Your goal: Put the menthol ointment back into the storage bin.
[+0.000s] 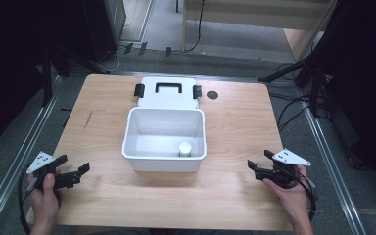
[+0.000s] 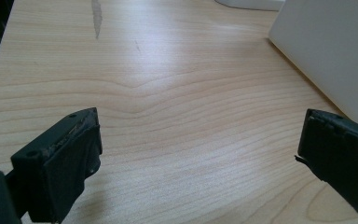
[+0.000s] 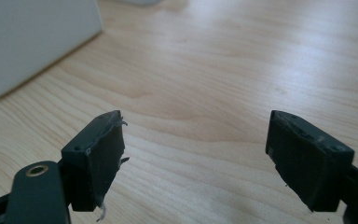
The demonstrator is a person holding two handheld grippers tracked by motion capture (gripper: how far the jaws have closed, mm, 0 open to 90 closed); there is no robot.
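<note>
The small white cylinder (image 1: 184,148) inside the white bin (image 1: 142,164) is sitting against its near wall, too small to identify. Both the left tongs (image 1: 74,167) and right tongs (image 1: 257,161) are gaping wide, gripping nothing, hovering over bare bench (image 1: 235,127) either side of the bin. The detached lid (image 1: 166,93) is lying behind the bin.

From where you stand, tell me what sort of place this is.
Probably a lab or recording workspace, not a home: a bare wooden table set between metal floor rails, cables trailing across grey carpet, and dark stands around it. A white box sits on the table.
</note>
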